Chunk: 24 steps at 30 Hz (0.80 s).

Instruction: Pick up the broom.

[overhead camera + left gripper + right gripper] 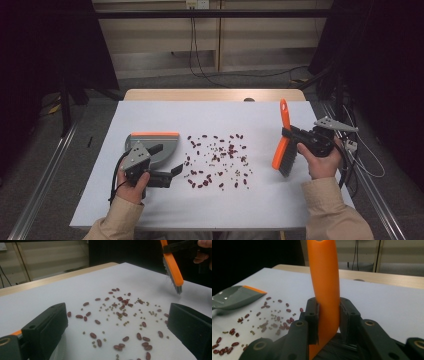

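Note:
Red beans and small green ones (217, 159) lie scattered across the middle of the white table (210, 115). A grey dustpan (159, 145) with an orange edge rests to their left, mouth facing away from me. My left gripper (167, 160) hovers over the dustpan's near right part, open, nothing between its jaws. In the left gripper view the left gripper (117, 332) frames the beans (120, 315). My right gripper (291, 135) is shut on the handle of an orange brush (283, 145), held off the table to the right of the beans, bristles down. The right gripper (328, 317) clamps the brush handle (324, 285).
A wooden tabletop strip (215, 95) shows past the white sheet. Cables hang behind the table and at the right edge. The dustpan (234, 297) and beans (269, 317) lie left in the right gripper view. The brush (172, 265) hangs at upper right in the left gripper view.

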Each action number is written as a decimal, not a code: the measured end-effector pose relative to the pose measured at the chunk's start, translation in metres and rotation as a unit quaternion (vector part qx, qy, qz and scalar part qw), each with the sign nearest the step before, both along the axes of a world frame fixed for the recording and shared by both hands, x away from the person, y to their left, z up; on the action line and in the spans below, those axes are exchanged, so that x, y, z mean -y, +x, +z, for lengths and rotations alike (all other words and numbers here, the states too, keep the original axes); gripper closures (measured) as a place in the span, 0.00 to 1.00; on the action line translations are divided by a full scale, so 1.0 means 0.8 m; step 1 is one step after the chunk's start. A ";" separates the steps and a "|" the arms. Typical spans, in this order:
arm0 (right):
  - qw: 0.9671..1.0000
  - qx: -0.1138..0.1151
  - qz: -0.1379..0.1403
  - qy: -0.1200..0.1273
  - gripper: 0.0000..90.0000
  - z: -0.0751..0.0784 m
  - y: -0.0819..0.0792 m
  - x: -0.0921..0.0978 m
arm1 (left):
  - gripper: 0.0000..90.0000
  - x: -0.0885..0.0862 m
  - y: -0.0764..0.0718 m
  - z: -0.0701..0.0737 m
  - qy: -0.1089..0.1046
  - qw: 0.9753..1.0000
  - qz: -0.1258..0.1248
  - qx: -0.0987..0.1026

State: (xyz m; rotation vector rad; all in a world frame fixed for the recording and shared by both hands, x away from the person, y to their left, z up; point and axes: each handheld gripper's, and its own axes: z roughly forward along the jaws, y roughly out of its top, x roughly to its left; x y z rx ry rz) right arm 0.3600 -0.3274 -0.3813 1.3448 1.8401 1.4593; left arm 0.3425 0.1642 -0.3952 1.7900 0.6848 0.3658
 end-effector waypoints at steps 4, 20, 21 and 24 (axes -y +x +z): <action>1.000 0.005 0.003 0.023 0.79 0.003 0.002 0.002 | 0.03 0.012 0.002 0.005 -0.004 1.000 -0.008 -0.001; 0.998 0.043 0.050 0.010 0.79 0.037 0.037 -0.096 | 0.11 0.112 0.034 0.008 -0.019 0.996 -0.071 -0.047; 0.998 0.041 0.055 0.008 0.79 0.039 0.039 -0.103 | 0.12 0.118 0.036 0.006 -0.016 0.996 -0.073 -0.051; 0.997 0.043 0.062 0.009 0.79 0.039 0.043 -0.116 | 0.14 0.135 0.041 0.000 -0.011 0.995 -0.080 -0.066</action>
